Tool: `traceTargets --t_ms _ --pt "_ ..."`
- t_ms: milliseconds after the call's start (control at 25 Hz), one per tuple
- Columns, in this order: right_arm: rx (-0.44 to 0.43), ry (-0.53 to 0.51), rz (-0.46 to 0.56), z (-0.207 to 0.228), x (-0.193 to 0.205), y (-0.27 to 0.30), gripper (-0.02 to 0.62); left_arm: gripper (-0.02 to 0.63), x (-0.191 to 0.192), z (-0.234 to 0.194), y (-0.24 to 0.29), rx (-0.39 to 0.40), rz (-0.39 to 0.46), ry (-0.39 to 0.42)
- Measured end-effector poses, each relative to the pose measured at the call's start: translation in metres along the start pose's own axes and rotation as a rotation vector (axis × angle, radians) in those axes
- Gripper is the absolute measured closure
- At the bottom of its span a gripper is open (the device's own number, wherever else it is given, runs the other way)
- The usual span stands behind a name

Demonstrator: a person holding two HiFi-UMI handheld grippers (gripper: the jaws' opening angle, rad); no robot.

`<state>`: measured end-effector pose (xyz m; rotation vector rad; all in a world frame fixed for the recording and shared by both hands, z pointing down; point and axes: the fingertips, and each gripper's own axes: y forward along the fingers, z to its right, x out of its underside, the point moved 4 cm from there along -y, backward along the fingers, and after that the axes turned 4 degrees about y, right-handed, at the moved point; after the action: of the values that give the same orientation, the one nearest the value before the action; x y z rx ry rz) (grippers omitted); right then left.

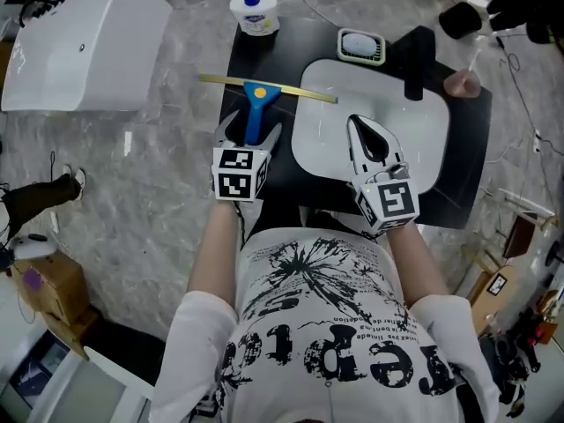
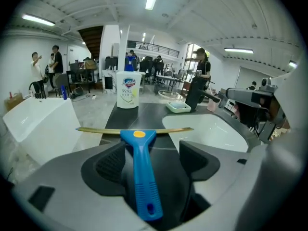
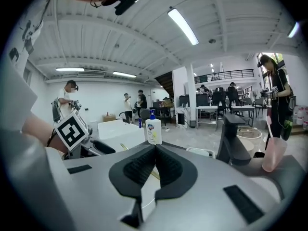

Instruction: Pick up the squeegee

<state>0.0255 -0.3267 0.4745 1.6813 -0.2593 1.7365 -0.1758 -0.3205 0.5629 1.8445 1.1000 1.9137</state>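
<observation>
The squeegee [image 1: 255,111] lies flat on the black counter [image 1: 264,55], left of the white sink [image 1: 423,139]. Its blue handle points toward me and its brass-coloured blade [image 1: 264,88] runs crosswise at the far end. My left gripper [image 1: 253,129] is open and straddles the handle. In the left gripper view the handle [image 2: 139,172] lies between the two pads with a gap on each side of it. My right gripper [image 1: 356,123] hovers over the sink basin, shut and holding nothing; its pads [image 3: 155,150] meet in the right gripper view.
A white pump bottle [image 1: 254,11] stands at the counter's far edge. A soap dish [image 1: 361,46], a black faucet [image 1: 416,60] and a pink cup [image 1: 462,83] sit behind the sink. A white tub [image 1: 79,42] rests on the floor to the left.
</observation>
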Motion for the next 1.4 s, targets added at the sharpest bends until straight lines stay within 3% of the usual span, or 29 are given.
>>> traceTargets --t_ms 360,520,760,880,920,1240,1400 --pt "0.026 0.040 -0.058 0.005 0.020 0.041 0.580 0.261 0.017 -0.029 0.048 0.002 -0.141 -0.039" --pt "0.045 0.045 -0.061 0.006 0.019 0.046 0.580 0.308 0.019 -0.033 0.052 -0.049 -0.176 0.000" --pt "0.067 0.033 -0.071 0.010 0.020 0.039 0.580 0.336 0.022 -0.031 0.052 -0.086 -0.162 0.009" --pt "0.078 0.032 -0.072 0.011 0.023 0.032 0.580 0.455 0.022 -0.028 0.052 -0.095 -0.163 0.006" --pt "0.082 0.032 -0.070 0.012 0.024 0.030 0.580 0.466 0.023 -0.027 0.052 -0.097 -0.164 0.000" --pt "0.116 0.039 -0.038 0.017 0.019 -0.001 0.580 0.469 0.027 -0.011 0.032 -0.096 -0.160 -0.026" --pt "0.125 0.035 -0.021 0.014 0.016 -0.019 0.580 0.469 0.023 0.002 0.012 -0.105 -0.114 -0.041"
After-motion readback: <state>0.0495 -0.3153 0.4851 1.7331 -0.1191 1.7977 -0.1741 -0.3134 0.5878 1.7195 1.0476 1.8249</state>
